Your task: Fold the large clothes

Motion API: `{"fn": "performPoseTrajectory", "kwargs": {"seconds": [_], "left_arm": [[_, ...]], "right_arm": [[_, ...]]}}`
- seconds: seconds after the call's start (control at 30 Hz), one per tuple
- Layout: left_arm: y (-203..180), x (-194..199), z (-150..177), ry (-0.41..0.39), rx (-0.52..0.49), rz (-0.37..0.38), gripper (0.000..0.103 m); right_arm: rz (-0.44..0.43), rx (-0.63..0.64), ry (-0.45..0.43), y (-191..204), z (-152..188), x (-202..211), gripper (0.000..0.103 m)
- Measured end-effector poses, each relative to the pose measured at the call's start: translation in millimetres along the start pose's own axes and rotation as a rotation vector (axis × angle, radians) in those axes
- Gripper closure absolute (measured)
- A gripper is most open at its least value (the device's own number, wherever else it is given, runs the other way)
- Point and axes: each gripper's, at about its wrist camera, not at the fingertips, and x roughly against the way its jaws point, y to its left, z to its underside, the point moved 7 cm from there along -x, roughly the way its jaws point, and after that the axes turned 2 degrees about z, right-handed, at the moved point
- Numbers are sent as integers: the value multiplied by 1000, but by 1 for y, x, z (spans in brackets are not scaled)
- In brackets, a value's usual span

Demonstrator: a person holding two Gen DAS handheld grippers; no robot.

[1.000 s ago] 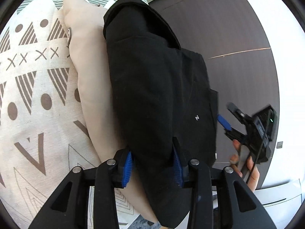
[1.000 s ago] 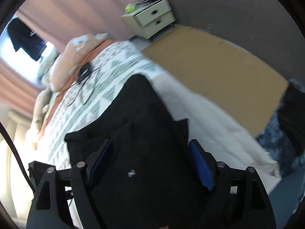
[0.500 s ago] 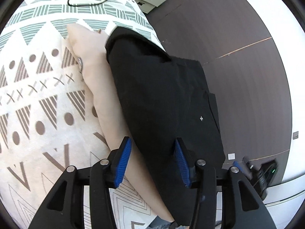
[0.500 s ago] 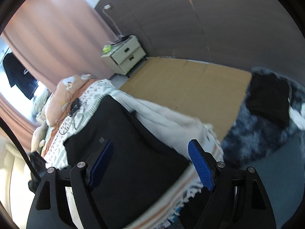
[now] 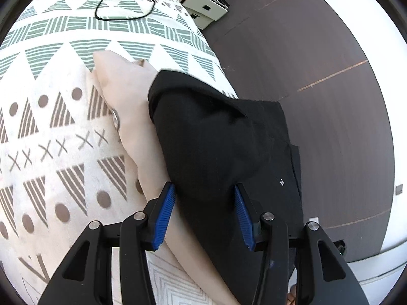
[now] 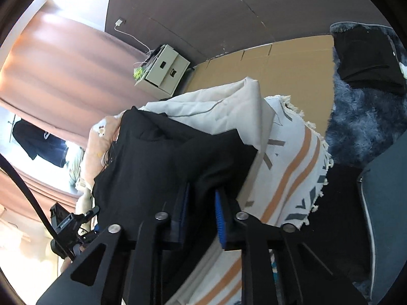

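A large black garment lies folded along the bed's edge, partly on a beige garment. My left gripper is open, its blue pads on either side of the black cloth without pinching it. In the right wrist view the black garment drapes over a cream garment. My right gripper has its pads closed in on a bunched fold of the black garment.
The patterned bedspread covers the bed, with a black cable on it. A white nightstand stands by the dark wall. Flat cardboard lies on the floor beside a dark blue shaggy rug with black clothing on it.
My right gripper went from wide open to closed on a fold of the black garment and swung toward the bed's foot. My left gripper pulled back and stayed open.
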Motion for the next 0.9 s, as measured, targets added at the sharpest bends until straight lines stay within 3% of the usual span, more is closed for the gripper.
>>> {"fn": "performPoseTrajectory", "kwargs": {"seconds": [0.27,0.43,0.53,0.57,0.6,0.63,0.67,0.7,0.73,0.9], "left_arm": [[16,4,-26,-55,3,-64,55],[12,12,-25,-50,-25,-106,55],[2,24,-19,-49,-53,-91,55],[-1,30,-17,-56,-66,-88,51],[-5,35,-16,-63,-78,-89,38],[-11,42,-14,-72,-94,-82,30],[-11,54,-8,-79,-105,-72,17],[-15,61,-6,-85,-117,-64,13],[-18,67,-4,-89,-127,-62,13],[-35,107,11,-117,-199,-88,13]], "right_arm": [[33,16,-13,13,-3,-25,91],[47,-2,-13,10,-7,-25,91],[100,12,-35,11,-6,-16,88],[117,24,-41,13,-5,-12,87],[124,35,-43,15,-5,-10,85],[134,47,-45,18,-3,-4,78],[138,54,-47,20,-2,0,59],[138,62,-55,23,-1,6,45],[133,66,-66,26,0,13,20],[112,75,-88,37,9,38,18]]}}
